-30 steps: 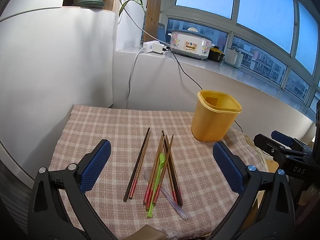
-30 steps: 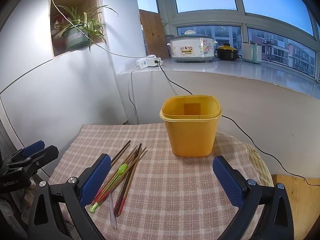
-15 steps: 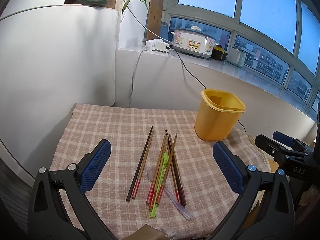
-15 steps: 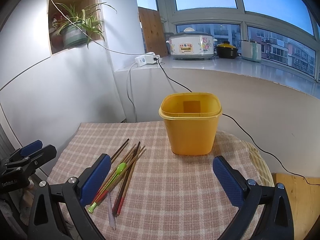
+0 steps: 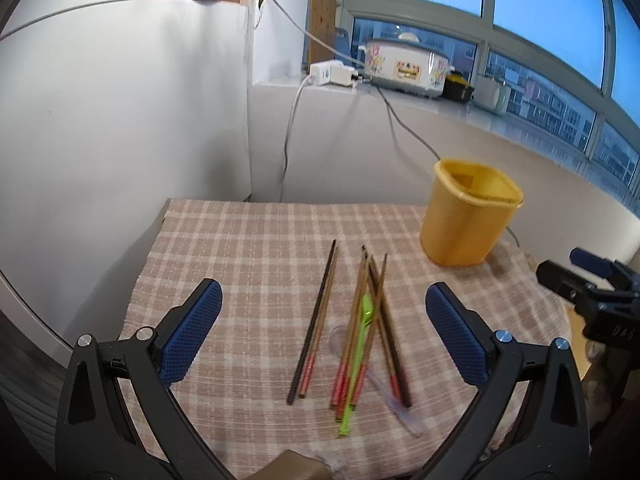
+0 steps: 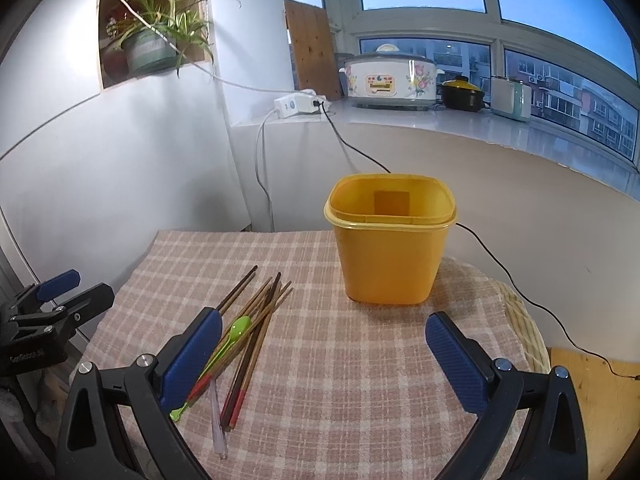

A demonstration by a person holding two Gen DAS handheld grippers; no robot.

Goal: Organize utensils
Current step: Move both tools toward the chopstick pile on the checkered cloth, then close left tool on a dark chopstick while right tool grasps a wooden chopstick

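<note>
Our left gripper (image 5: pixel 323 338) has its jaws wide apart and holds nothing. It hangs over the near side of the checked cloth (image 5: pixel 248 248). Between its blue pads (image 5: pixel 192 332) we see the chopsticks (image 5: pixel 370 320) lying flat in a loose bunch on the cloth. Two of them (image 5: pixel 316 330) lie a little to the left of the rest. A green spoon (image 5: pixel 360 354) lies on top of the bunch. A clear plastic spoon (image 5: pixel 394 402) lies under the sticks, and it looks blurry here.

Our right gripper (image 6: pixel 323 360) also has its jaws wide apart, with nothing in them. From this side the chopsticks (image 6: pixel 256 320) and the green spoon (image 6: pixel 236 332) are near its left pad (image 6: pixel 192 362), which hides part of them.

The yellow tub (image 6: pixel 390 240) stands upright on the far right part of the cloth, well apart from the sticks. Nothing shows inside it.

Behind the table, a white cooker (image 6: pixel 390 80), a black pot (image 6: pixel 462 94) and a white power strip (image 6: pixel 298 102) sit on the window ledge. A potted plant (image 6: pixel 154 46) sits in a wall nook on the far left.
</note>
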